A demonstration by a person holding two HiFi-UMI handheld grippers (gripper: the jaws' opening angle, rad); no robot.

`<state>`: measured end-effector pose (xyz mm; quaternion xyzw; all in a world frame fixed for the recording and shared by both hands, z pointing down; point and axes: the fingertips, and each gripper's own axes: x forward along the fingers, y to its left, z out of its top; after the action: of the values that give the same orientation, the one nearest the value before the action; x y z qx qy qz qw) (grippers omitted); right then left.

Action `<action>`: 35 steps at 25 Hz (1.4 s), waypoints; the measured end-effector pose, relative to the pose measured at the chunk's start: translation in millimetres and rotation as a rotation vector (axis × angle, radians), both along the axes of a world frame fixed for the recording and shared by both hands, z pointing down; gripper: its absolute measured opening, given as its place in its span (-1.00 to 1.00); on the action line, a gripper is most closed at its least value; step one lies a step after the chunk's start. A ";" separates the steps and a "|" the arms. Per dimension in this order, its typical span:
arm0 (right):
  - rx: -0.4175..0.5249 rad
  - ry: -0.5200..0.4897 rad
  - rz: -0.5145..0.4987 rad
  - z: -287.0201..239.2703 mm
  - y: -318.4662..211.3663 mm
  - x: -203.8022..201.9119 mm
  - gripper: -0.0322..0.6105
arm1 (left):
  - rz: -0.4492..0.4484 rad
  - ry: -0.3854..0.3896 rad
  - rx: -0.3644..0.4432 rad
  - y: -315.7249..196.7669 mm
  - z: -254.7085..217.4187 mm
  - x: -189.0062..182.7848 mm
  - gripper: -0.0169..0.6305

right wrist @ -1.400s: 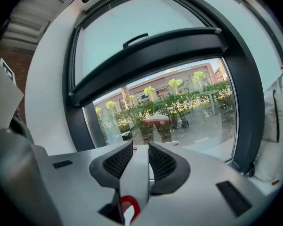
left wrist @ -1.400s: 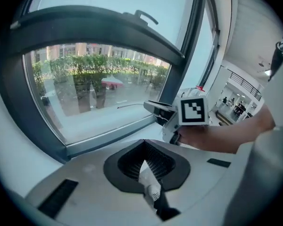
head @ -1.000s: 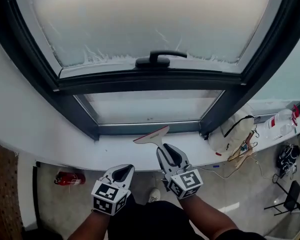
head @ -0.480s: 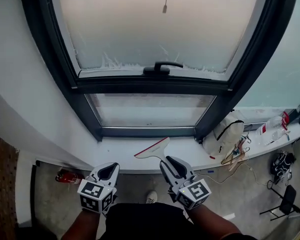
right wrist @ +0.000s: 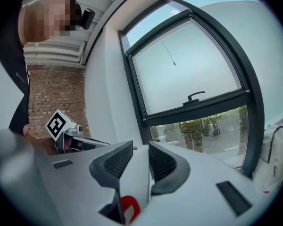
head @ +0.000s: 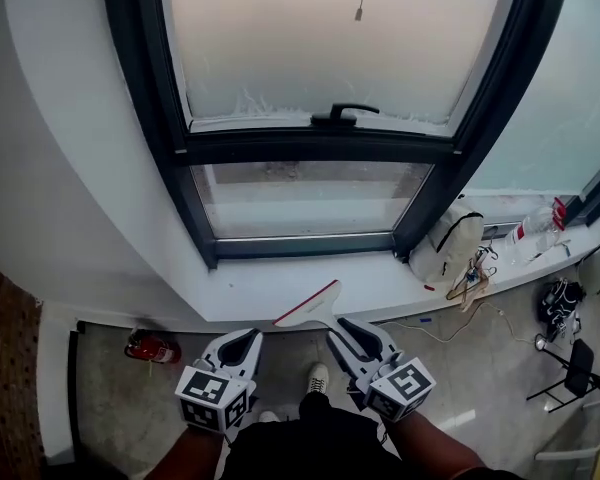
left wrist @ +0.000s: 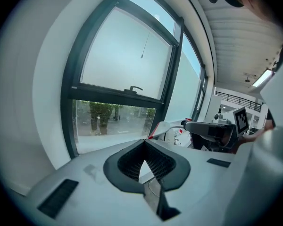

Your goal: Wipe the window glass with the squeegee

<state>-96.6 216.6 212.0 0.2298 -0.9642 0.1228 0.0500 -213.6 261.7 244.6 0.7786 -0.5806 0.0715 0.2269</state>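
While the window glass stood high in front, the right gripper pinched the white squeegee by its handle. Its red-edged blade pointed up, near the sill. The left gripper was just beside it, jaws pressed together on nothing.

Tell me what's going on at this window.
A person stands facing a dark-framed window with a gripper in each hand. The right gripper has its jaws shut on the handle of a white squeegee with a red blade edge, held low by the white sill, with the blade short of the glass. The left gripper is empty, jaws together.
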 end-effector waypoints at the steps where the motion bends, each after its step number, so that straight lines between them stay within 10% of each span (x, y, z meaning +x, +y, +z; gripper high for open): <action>1: -0.004 0.007 0.004 4.0 13.5 -2.6 -0.61 | 0.004 0.000 -0.007 12.7 5.4 -1.6 -0.95; 10: -0.071 0.045 0.053 20.5 97.4 8.4 -0.61 | 0.077 0.034 -0.065 73.5 35.4 9.8 -0.95; 35: -0.013 0.043 0.050 -3.2 73.9 148.2 -0.61 | 0.050 -0.065 -0.044 54.2 2.6 125.5 -0.95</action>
<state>51.6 290.4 208.7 0.2559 -0.9560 0.1256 0.0691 -88.1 315.9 247.2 0.7852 -0.5661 0.1149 0.2231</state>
